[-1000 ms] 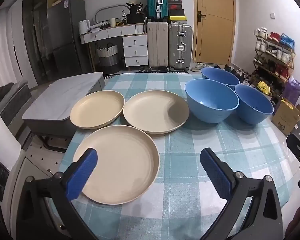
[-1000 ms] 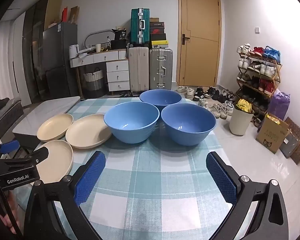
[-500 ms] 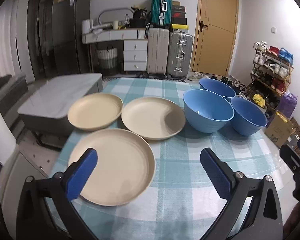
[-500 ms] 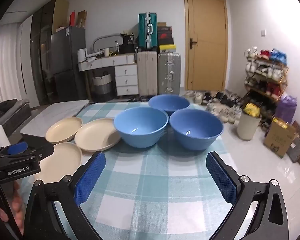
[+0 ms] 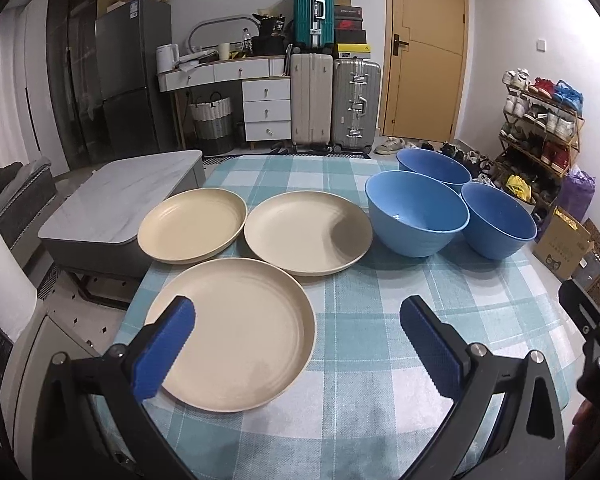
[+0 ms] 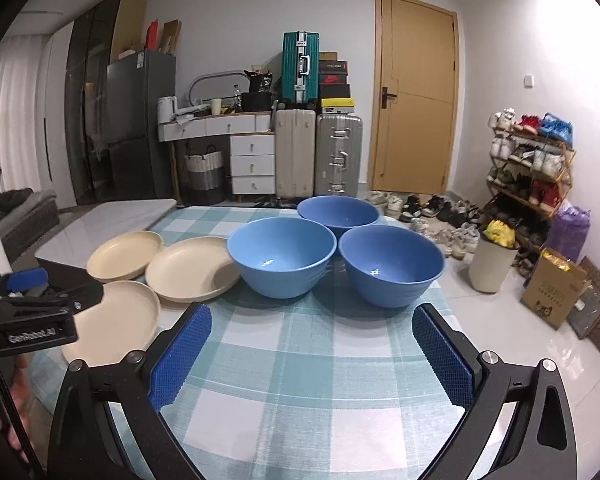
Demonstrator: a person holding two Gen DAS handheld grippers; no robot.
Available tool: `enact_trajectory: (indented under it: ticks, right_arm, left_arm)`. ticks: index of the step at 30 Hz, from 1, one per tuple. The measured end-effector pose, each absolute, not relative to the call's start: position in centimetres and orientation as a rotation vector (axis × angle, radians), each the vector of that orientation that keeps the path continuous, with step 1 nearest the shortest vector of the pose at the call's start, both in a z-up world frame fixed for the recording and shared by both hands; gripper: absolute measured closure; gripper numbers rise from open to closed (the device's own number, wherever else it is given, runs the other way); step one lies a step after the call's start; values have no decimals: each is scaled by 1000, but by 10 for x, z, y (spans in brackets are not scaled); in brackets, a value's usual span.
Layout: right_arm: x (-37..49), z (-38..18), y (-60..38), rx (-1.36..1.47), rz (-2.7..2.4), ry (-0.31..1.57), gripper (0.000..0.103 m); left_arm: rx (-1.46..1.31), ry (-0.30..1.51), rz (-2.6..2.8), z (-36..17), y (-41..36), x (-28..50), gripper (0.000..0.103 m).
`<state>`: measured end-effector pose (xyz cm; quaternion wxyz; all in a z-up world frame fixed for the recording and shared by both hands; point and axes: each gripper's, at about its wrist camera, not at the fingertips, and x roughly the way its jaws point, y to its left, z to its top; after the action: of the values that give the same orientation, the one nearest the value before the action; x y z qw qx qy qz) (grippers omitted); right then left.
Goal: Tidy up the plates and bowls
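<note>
Three cream plates lie flat on the checked tablecloth: a near plate (image 5: 236,332), a far left plate (image 5: 192,229) and a middle plate (image 5: 307,232). Three blue bowls stand upright in a cluster to their right: a near-left bowl (image 5: 416,214), a right bowl (image 5: 498,226) and a back bowl (image 5: 434,166). My left gripper (image 5: 298,344) hovers open over the table's front edge, its left pad above the near plate's rim. My right gripper (image 6: 310,354) hangs open in front of the bowls (image 6: 282,254), holding nothing. The left gripper's body (image 6: 32,312) shows at the right wrist view's left edge.
The round table (image 5: 380,392) has a teal and white checked cloth. A grey marble-top low table (image 5: 120,200) stands close on the left. Suitcases (image 5: 332,104), drawers, a shoe rack (image 5: 540,140) and a cardboard box (image 5: 564,240) line the room behind and to the right.
Both grippers have drawn back and tilted up a little, so plates and bowls sit lower and smaller in view. Nothing on the table has moved; both grippers stay open.
</note>
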<state>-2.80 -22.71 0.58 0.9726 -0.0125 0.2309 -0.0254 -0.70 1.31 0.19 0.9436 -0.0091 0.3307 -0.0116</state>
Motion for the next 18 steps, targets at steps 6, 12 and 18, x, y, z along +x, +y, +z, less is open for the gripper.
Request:
enact_trajectory:
  ticks: [6, 12, 18]
  right_arm:
    - [-26, 6, -235, 12, -56, 469, 0]
    - [-28, 6, -234, 20, -41, 466, 1]
    - [-30, 10, -229, -4, -49, 456, 1]
  left_arm:
    - [9, 645, 30, 4, 15, -8, 0]
    - [-1, 660, 39, 2, 19, -5, 0]
    - [4, 660, 34, 2, 19, -5, 0]
